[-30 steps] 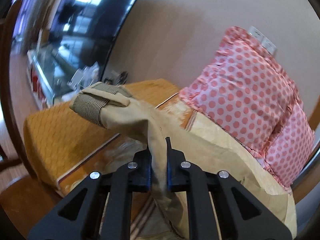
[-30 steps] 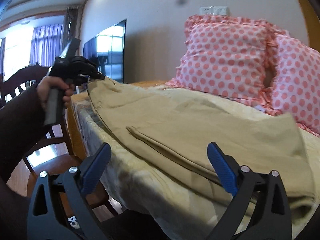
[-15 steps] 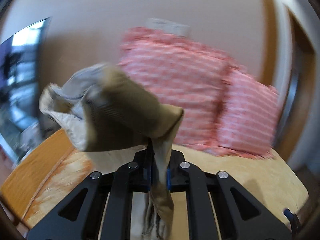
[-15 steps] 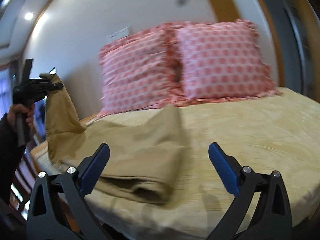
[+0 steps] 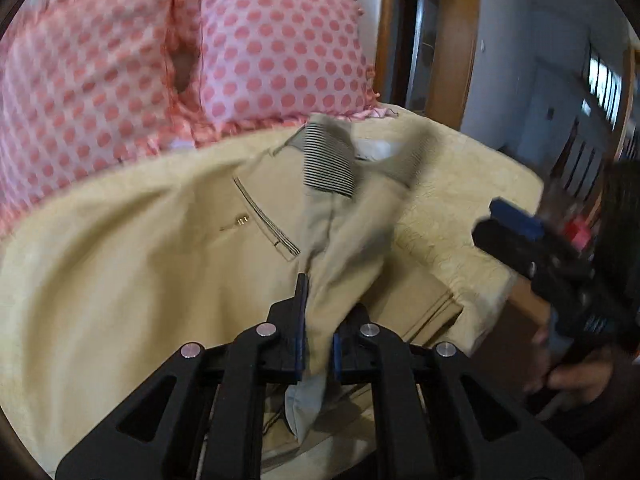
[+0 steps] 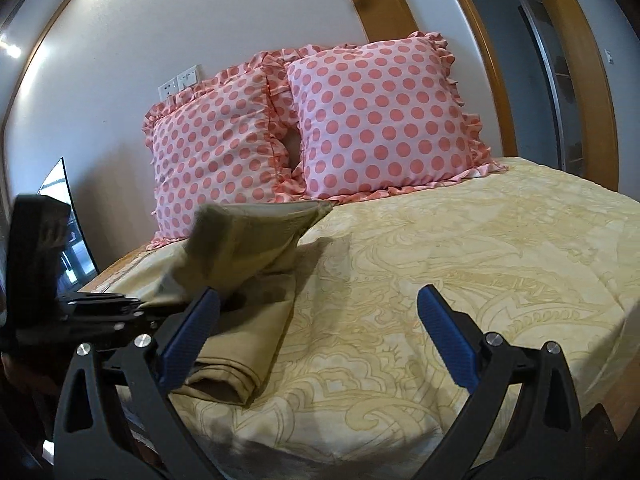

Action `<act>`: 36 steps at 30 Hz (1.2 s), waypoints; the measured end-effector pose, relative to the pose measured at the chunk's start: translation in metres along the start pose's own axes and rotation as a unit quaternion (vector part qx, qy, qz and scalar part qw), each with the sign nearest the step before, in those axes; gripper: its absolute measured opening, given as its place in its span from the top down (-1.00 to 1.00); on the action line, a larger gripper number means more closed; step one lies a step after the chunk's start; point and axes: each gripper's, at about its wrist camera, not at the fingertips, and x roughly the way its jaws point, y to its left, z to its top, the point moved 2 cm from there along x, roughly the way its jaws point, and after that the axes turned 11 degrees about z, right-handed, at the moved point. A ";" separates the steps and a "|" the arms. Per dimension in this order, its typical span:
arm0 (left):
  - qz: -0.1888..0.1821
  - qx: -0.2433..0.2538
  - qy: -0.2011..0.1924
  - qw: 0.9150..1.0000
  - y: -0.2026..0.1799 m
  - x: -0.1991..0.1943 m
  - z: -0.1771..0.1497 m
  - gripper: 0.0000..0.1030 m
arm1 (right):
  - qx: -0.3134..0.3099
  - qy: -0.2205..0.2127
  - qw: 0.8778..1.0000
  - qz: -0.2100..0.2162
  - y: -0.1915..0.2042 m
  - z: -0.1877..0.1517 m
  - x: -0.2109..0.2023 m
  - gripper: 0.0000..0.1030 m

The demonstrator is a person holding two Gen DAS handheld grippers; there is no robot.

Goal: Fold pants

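**A:** Where are you with it?

**B:** My left claw [image 5: 316,344] is pinched tight on a bunch of the khaki cotton pants [image 5: 168,248], gripped near the fly below the striped elastic waistband [image 5: 328,164]; the waist end hangs in the air over the lower half, which lies folded on the yellow patterned bedspread [image 6: 460,248]; my right claw [image 6: 316,336] is spread wide with nothing between its blue pads, hovering just beside the folded edge.

**A:** What could go wrong from here?

**B:** I reckon the fabric is bunched, not flat; if I lay it down like this, the waist may land twisted and crease the fold; the grip is on a narrow gather, so it could slide out before it lands; the stack also sits near the bed's corner, and a pull toward me might drag it off the edge.

**A:** Any bins or baskets to mind?

**B:** None that I can see; only the two pink polka-dot ruffled pillows [image 6: 312,128] against the wall, well apart from the pants; the slit back pocket [image 5: 264,216] looks flat, though I can't tell if anything is in it.
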 end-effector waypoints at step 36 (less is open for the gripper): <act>0.129 -0.145 0.035 0.980 0.136 -0.032 -0.066 -0.64 | -0.100 0.255 0.951 0.145 0.105 -0.011 0.100 -0.96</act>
